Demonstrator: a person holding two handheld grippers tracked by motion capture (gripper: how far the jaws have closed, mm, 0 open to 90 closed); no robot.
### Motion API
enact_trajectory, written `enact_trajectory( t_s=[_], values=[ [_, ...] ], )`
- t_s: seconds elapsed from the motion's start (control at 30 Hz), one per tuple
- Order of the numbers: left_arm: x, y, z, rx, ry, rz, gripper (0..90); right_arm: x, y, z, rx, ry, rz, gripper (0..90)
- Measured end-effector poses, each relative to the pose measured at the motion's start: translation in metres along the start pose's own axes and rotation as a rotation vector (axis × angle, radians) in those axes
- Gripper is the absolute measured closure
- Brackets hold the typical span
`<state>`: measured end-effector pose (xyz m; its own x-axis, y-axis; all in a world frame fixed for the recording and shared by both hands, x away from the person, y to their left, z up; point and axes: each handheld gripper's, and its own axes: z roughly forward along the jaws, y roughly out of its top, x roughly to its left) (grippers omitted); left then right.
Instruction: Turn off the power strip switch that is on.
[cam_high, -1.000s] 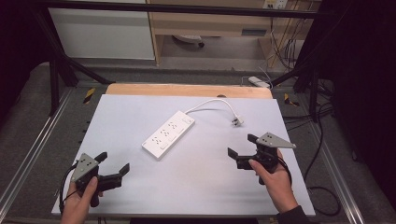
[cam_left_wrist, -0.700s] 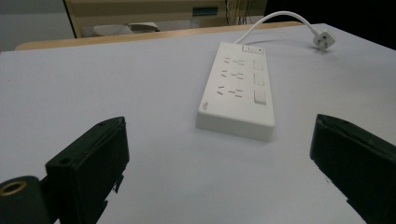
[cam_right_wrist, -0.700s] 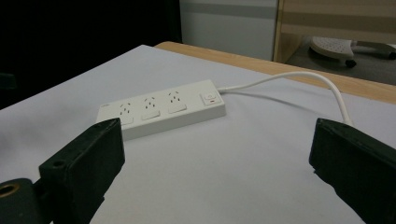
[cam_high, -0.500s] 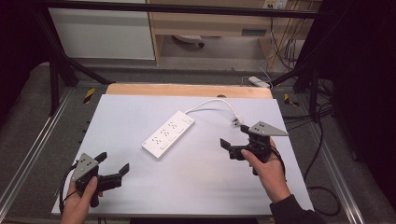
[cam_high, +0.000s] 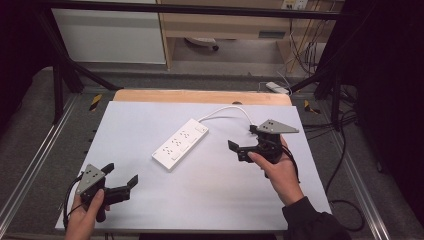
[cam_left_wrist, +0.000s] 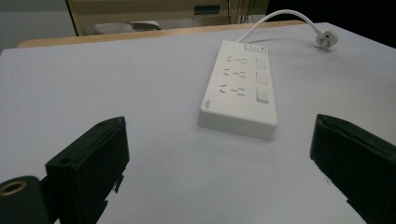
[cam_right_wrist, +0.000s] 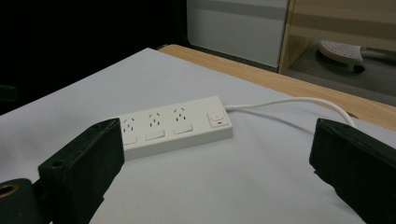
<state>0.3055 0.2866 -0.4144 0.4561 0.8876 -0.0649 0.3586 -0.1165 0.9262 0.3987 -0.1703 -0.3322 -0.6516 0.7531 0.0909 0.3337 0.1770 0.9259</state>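
Observation:
A white power strip (cam_high: 181, 143) lies diagonally in the middle of the white table top (cam_high: 150, 205). Its cable (cam_high: 227, 108) curves off the far end toward the right. My left gripper (cam_high: 120, 174) rests open near the front left corner, a hand's length short of the strip. In the left gripper view the strip (cam_left_wrist: 240, 88) and its plug (cam_left_wrist: 327, 37) lie ahead between the wide-apart jaws. My right gripper (cam_high: 242, 137) hovers open just right of the strip, in front of the cable's end. The right gripper view has the strip (cam_right_wrist: 175, 126) and cable (cam_right_wrist: 289, 100) ahead.
A wooden strip (cam_high: 200, 96) runs along the table's far edge. Metal rails (cam_high: 30, 170) flank both sides. Dark cables (cam_high: 345, 150) trail on the floor at the right, and a small white adapter (cam_high: 276, 88) lies behind the table. A white cabinet (cam_high: 107, 35) stands beyond.
My right gripper has moved forward and left, closer to the power strip and over the cable's plug end. The left gripper has stayed put.

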Motion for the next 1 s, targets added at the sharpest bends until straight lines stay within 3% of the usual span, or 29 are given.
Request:
enact_trajectory(
  t_s=[1.0],
  values=[
    [0.002, 0.0, 0.0, 0.001, 0.001, -0.003, 4.4, 0.015, 0.028, 0.044, 0.002, 0.037, -0.022, 5.5]
  ],
)
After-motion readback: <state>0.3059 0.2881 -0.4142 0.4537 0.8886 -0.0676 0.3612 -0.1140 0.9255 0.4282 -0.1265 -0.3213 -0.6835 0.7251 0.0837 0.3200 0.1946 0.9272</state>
